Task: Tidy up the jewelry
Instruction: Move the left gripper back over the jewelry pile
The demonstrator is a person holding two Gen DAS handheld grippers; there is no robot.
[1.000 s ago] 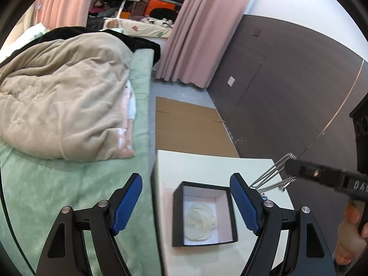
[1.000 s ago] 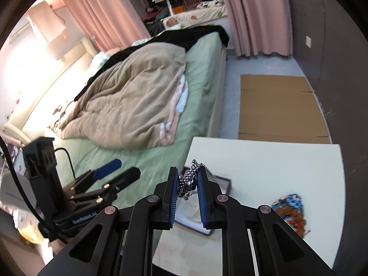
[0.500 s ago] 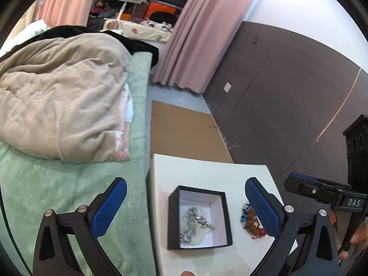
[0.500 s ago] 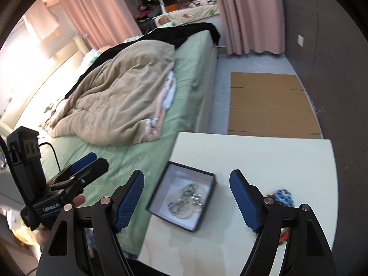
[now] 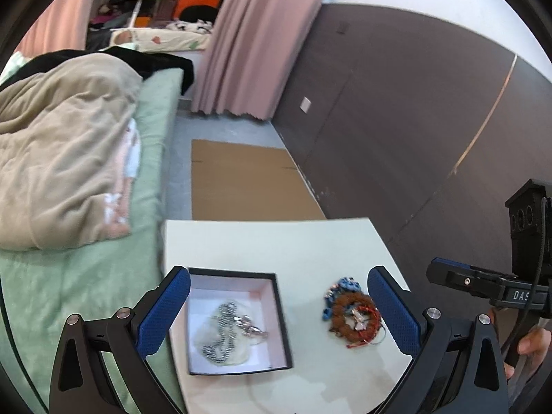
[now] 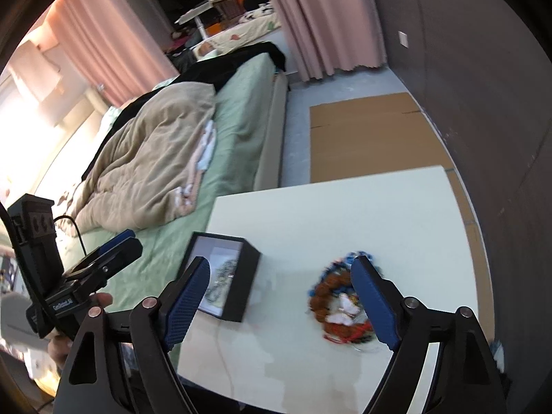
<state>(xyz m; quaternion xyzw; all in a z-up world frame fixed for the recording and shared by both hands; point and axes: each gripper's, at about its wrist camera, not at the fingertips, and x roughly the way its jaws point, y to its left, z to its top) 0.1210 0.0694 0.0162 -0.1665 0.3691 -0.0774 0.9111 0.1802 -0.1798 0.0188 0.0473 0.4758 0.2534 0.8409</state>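
Observation:
A black jewelry box (image 5: 281,314) with a white lining sits on the white table (image 5: 276,241); a silver chain (image 5: 224,327) lies inside it. The box also shows in the right wrist view (image 6: 248,276), with the chain (image 6: 220,279) in it. A pile of bracelets, brown beads, blue beads and red cord (image 5: 352,314), lies on the table right of the box, and appears in the right wrist view (image 6: 339,302). My left gripper (image 5: 279,314) is open and empty above the box and pile. My right gripper (image 6: 279,300) is open and empty, between box and pile.
A bed with a green sheet (image 5: 86,276) and a beige blanket (image 5: 62,158) runs along the table's left side. Flat cardboard (image 5: 248,183) lies on the floor beyond the table. A dark wall (image 5: 414,120) stands to the right. Pink curtains (image 5: 248,41) hang behind.
The right gripper opened and dropped the silver chain into the box, then swung right toward the bracelet pile. The left gripper opened wider and shifted right, so the pile came into view.

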